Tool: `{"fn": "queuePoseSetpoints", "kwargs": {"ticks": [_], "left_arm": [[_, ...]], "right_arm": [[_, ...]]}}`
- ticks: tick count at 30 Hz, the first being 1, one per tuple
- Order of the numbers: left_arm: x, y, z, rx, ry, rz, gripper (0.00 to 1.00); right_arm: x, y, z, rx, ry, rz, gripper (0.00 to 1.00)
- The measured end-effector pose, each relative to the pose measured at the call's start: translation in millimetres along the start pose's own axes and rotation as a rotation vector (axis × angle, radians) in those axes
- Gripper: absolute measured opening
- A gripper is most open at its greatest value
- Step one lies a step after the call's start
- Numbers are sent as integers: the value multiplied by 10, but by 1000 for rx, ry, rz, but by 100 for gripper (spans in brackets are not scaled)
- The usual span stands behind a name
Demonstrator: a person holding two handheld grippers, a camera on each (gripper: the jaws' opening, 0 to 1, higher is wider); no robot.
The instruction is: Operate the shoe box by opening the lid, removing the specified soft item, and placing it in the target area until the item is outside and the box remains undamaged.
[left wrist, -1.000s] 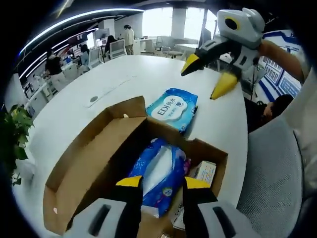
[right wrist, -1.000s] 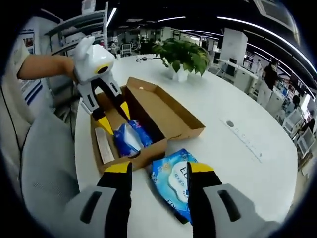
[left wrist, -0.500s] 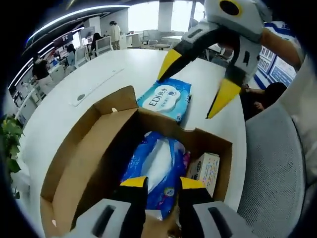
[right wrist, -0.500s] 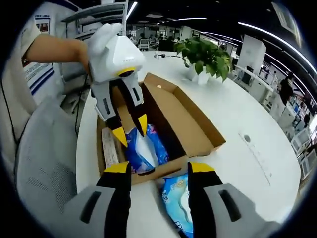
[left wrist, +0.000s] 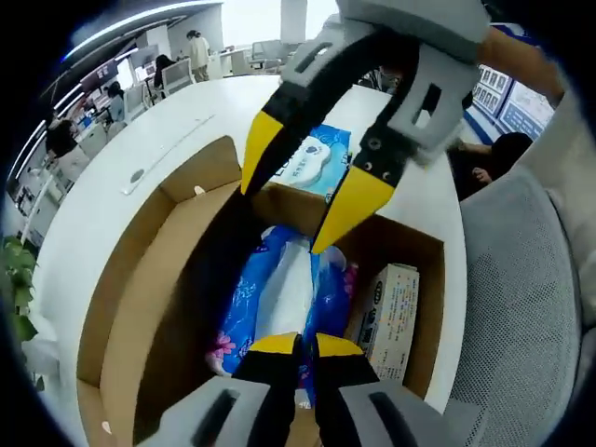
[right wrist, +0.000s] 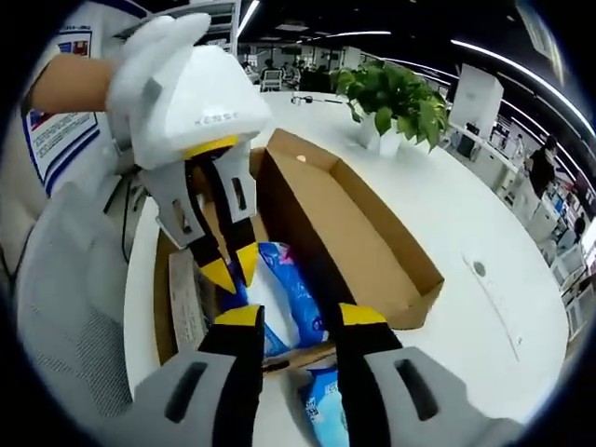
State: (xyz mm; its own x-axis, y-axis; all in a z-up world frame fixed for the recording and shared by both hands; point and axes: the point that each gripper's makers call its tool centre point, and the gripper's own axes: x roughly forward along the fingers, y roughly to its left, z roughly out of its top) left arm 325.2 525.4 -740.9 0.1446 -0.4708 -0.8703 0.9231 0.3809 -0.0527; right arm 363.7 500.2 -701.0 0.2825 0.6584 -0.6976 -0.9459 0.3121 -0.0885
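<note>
1. Two grippers work over the open box, which sits on a white table with its lid folded out flat.
2. Inside the box lies a blue pack, lengthwise along the box's middle; a small carton lies beside it against the box wall.
3. The left gripper reaches into the box, its yellow tips nearly pressed together at the pack's near end; whether they pinch the wrapper, I cannot tell.
4. In the right gripper view, those left fingertips touch the pack inside the box.
5. The right gripper hovers over the box's end, jaws spread, the pack between and beyond them, not gripped.
6. A second pack lies on the table just outside the box.
7. A plant stands beyond the box.
</note>
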Motion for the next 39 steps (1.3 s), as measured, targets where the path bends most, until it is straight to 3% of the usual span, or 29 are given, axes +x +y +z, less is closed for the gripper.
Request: {"fn": "queuePoseSetpoints", "kwargs": {"ticks": [4, 14, 19, 29, 39], "left_arm": [[-17, 2, -14, -4, -3, 0, 1], [-45, 4, -34, 6, -9, 1, 1], [-62, 15, -29, -8, -14, 8, 0], [-189, 49, -27, -79, -42, 31, 0], [-439, 53, 2, -93, -74, 73, 0]], "right_arm": [[142, 2, -12, 4, 21, 8, 14], [391, 25, -99, -26, 104, 15, 4], [445, 81, -160, -106, 140, 45, 0], [346, 92, 6, -131, 92, 38, 0], [167, 123, 273, -193, 29, 34, 0]]}}
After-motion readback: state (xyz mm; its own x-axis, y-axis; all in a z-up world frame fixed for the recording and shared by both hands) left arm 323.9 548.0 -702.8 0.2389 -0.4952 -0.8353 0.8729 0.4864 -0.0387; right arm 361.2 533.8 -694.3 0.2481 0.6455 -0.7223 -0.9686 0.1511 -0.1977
